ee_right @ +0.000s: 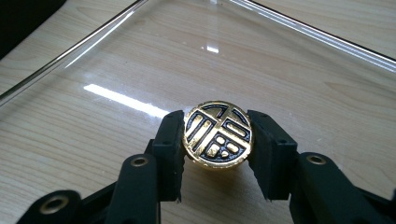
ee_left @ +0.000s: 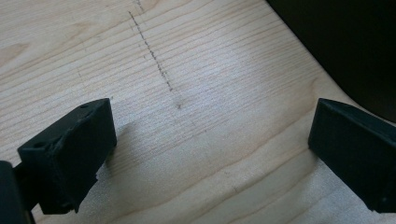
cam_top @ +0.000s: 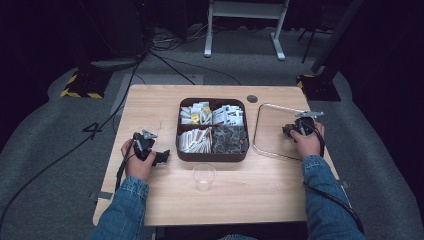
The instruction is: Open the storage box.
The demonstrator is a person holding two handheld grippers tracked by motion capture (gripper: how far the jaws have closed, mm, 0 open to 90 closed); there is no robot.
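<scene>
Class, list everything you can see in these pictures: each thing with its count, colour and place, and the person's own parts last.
Table: one, light wood, centre.
Box: one, dark brown, four compartments of packets, table middle.
Cup: one, clear, in front of the box.
Tray: one, clear, silver rim, right of the box.
Token: one, round, black and gold, between the right gripper's jaws above the tray.
Frame: one, white, on the floor behind the table.
Left gripper: black, jaws wide open over bare table.
Right gripper: black, shut on the token.
Sleeves: two, blue denim, bottom.

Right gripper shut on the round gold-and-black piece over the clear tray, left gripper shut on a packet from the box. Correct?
Not quite. The left gripper is open and holds nothing, over bare table, as the left gripper view shows. The right gripper does grip the round gold-and-black piece over the clear tray.
</scene>
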